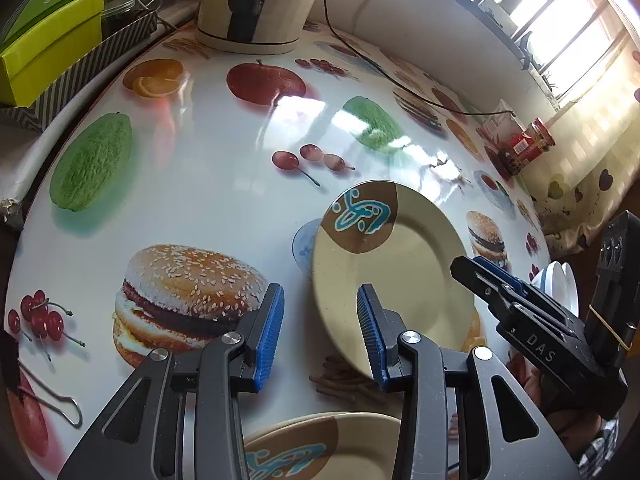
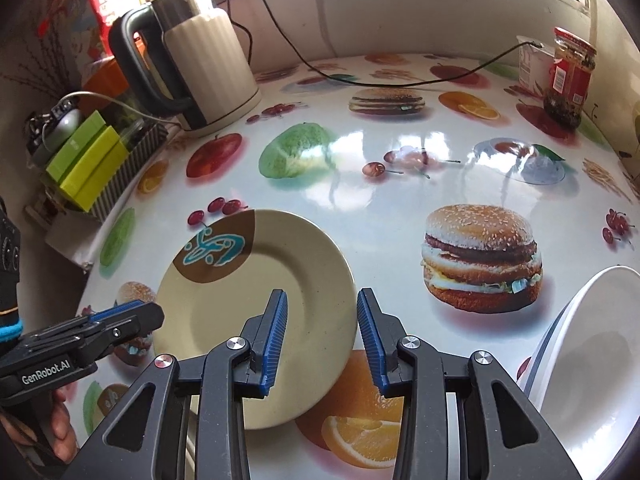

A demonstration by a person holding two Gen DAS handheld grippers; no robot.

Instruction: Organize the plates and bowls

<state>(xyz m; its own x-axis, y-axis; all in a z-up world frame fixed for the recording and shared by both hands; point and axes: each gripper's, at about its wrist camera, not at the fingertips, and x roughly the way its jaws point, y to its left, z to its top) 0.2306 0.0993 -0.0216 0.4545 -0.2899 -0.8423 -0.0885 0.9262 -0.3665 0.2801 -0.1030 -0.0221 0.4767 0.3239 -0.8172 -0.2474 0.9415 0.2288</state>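
Note:
A cream plate with a brown and teal patch (image 1: 400,264) lies flat on the fruit-print table; it also shows in the right wrist view (image 2: 260,304). My left gripper (image 1: 320,332) is open, its right finger over the plate's near-left rim. My right gripper (image 2: 322,336) is open, straddling the plate's right edge; it shows in the left wrist view (image 1: 476,276). A second matching plate (image 1: 320,448) lies at the bottom edge under the left gripper. Stacked white bowls (image 2: 592,368) sit to the right; they also show in the left wrist view (image 1: 560,284).
A cream electric kettle (image 2: 200,64) with a cord stands at the back. A striped tray with green boxes (image 2: 92,164) sits at the left edge. A red-label jar (image 2: 568,76) and a white tub (image 2: 532,64) stand far right. A binder clip (image 1: 48,396) lies near left.

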